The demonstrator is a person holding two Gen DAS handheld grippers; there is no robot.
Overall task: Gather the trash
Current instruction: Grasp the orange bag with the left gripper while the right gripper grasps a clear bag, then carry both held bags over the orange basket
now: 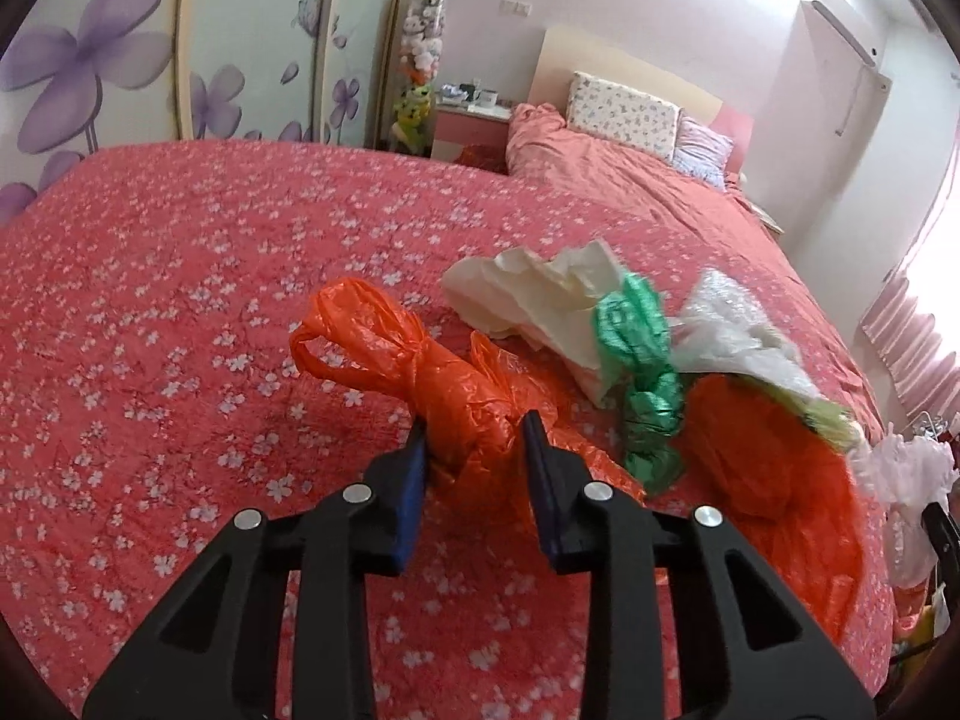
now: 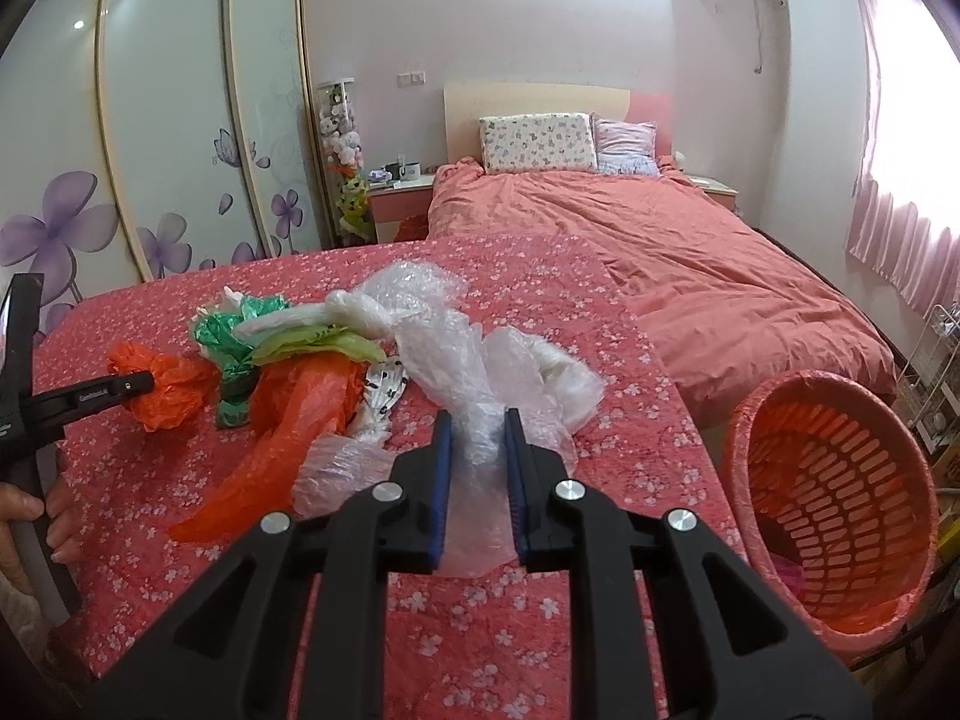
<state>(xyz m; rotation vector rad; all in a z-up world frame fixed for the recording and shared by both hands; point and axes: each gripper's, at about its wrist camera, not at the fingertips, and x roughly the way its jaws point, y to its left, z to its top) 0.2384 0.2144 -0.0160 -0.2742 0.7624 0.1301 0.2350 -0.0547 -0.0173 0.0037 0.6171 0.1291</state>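
Observation:
A pile of trash lies on the red flowered cover (image 1: 180, 300). My left gripper (image 1: 474, 426) is shut on a knotted orange plastic bag (image 1: 432, 372), also seen in the right wrist view (image 2: 168, 390). Beside it lie a knotted green bag (image 1: 642, 372), crumpled white paper (image 1: 540, 294) and a loose orange bag (image 1: 774, 468). My right gripper (image 2: 478, 420) is shut on a clear plastic bag (image 2: 468, 372). Bubble wrap (image 2: 414, 288) lies behind it. An orange slotted bin (image 2: 834, 510) stands tilted at the right.
A bed with a pink duvet (image 2: 690, 276) and pillows (image 2: 540, 141) lies beyond the cover. A nightstand (image 2: 399, 198) and wardrobe doors (image 2: 174, 138) stand at the left. Pink curtains (image 2: 900, 180) hang at the right.

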